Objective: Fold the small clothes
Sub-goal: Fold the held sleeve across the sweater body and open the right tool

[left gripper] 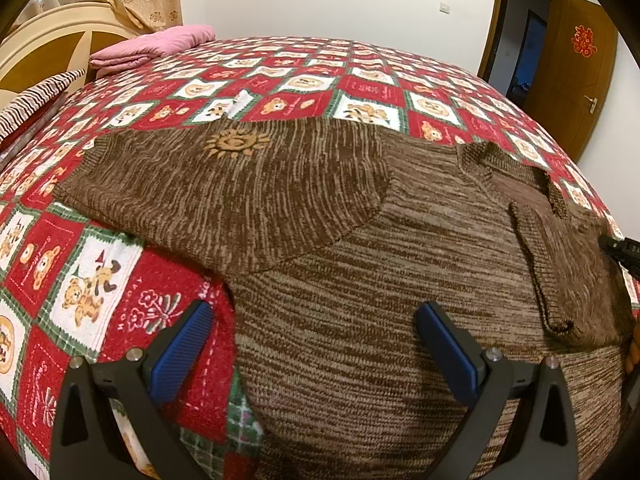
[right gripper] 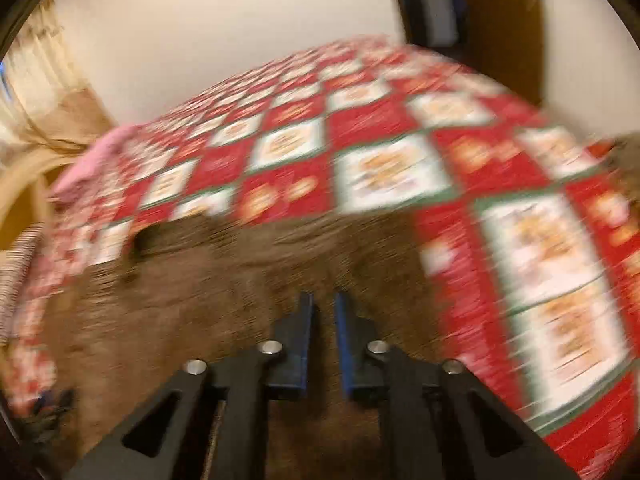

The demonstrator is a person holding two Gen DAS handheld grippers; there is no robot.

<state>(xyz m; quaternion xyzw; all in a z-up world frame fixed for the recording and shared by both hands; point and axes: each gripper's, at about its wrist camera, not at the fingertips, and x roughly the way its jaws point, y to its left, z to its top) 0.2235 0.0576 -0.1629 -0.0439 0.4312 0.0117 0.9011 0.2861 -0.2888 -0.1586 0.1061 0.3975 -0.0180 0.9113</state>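
Two grippers are seen over a bed covered with a red, white and green teddy-bear quilt (left gripper: 132, 264), and one brown knitted sweater (left gripper: 360, 300) is spread flat across it. One sleeve (left gripper: 224, 184) has been laid over toward the left of the left wrist view, with a small sun-like patch (left gripper: 236, 143) on it, while the collar end (left gripper: 520, 184) is bunched up at the right. The left gripper (left gripper: 314, 344) is held just above the sweater's near edge with its blue pads (left gripper: 182, 350) wide apart, nothing pinched. The right gripper (right gripper: 322, 340) is shown in a pretty blurry frame, jaws brought nearly together over the brown knit; whether any fabric is caught in that narrow gap can't be told. Some pink folded bedding (left gripper: 156, 44) is parked at the far corner by the headboard (left gripper: 44, 44), and a wooden door (left gripper: 576, 68) is seen at the right.
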